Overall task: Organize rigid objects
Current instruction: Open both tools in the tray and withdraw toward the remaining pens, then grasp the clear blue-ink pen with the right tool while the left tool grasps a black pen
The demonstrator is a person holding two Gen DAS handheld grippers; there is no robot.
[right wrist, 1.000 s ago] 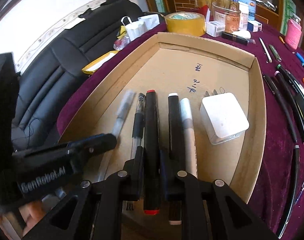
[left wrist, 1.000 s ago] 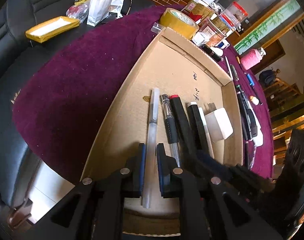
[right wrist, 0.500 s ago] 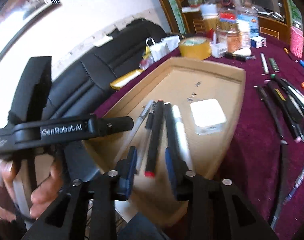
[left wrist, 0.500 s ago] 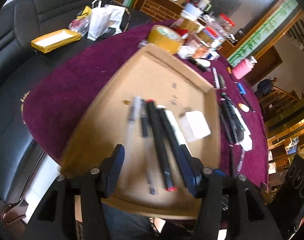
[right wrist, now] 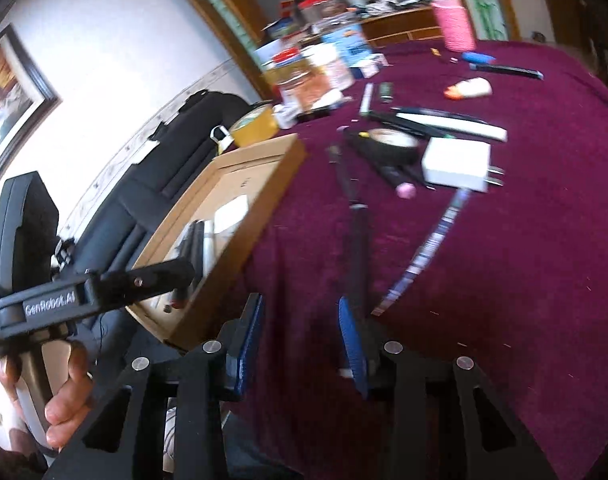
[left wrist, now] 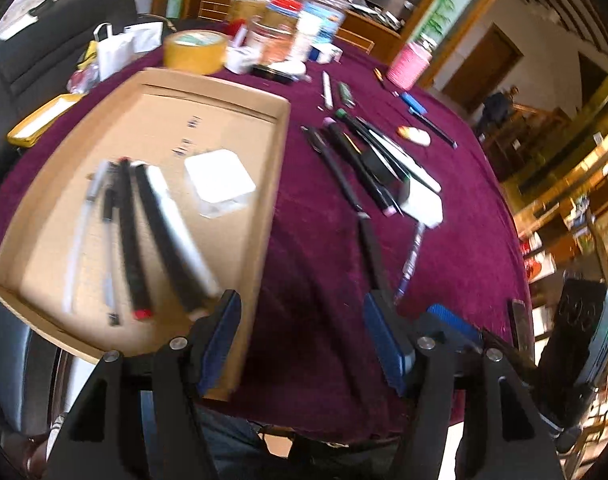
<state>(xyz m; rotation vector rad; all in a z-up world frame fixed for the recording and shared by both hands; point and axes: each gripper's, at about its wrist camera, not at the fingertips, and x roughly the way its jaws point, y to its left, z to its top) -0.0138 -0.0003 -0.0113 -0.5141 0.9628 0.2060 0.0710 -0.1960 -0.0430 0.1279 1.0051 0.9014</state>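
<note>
A shallow cardboard tray (left wrist: 282,152) lies on the purple tablecloth and holds several pens (left wrist: 130,236) side by side and a white charger block (left wrist: 220,182). My left gripper (left wrist: 304,336) is open and empty above the table's near edge, right of the tray. My right gripper (right wrist: 300,340) is open and empty, raised above the cloth near a black pen (right wrist: 358,248). More pens (left wrist: 356,160) and a white plug adapter (right wrist: 458,164) lie loose on the cloth right of the tray (right wrist: 240,248).
A roll of yellow tape (left wrist: 194,51), jars and boxes (left wrist: 300,28) and a pink container (left wrist: 408,66) stand at the far side. A black leather sofa (right wrist: 176,152) is on the left. The left gripper's body (right wrist: 84,300) shows in the right wrist view.
Both grippers opened, letting go of the pens in the tray, then pulled back, rose and swung right toward the loose pens on the cloth.
</note>
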